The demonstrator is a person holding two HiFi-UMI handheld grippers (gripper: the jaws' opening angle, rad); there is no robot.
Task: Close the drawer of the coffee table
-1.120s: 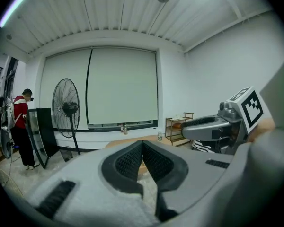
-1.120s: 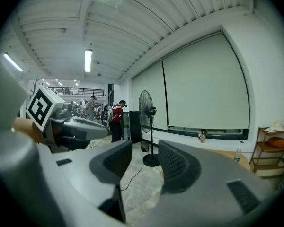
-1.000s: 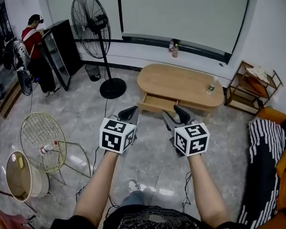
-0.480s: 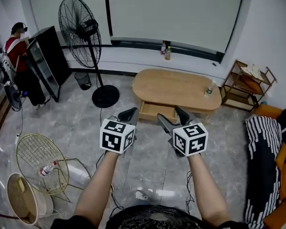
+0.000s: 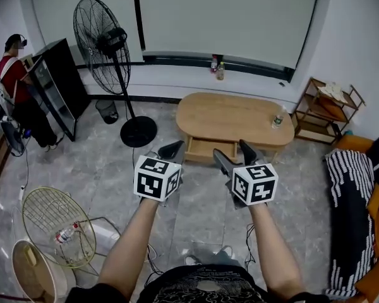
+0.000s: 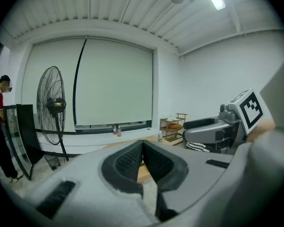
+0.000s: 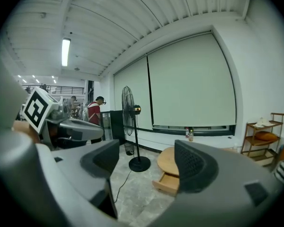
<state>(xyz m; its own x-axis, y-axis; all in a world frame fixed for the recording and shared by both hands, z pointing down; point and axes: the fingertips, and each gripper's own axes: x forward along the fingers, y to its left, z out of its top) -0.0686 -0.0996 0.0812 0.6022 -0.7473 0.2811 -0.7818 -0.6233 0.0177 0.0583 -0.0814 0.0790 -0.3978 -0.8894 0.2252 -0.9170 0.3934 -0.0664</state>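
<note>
In the head view the coffee table (image 5: 230,113) lies ahead of us, its long axis running left to right. Its drawer (image 5: 205,148) stands pulled out toward us on the near side. The left gripper (image 5: 170,150) and right gripper (image 5: 235,155) flank it, well short of touching (we judge the right slightly nearer). In the left gripper view the pads (image 6: 128,162) meet, with nothing between them. In the right gripper view the jaws have just been opening and stand wide and empty, the drawer framed ahead between them. We can read no writing, only the cubes' square markers; the label on the bottle (image 5: 278,115) is too small.
</note>
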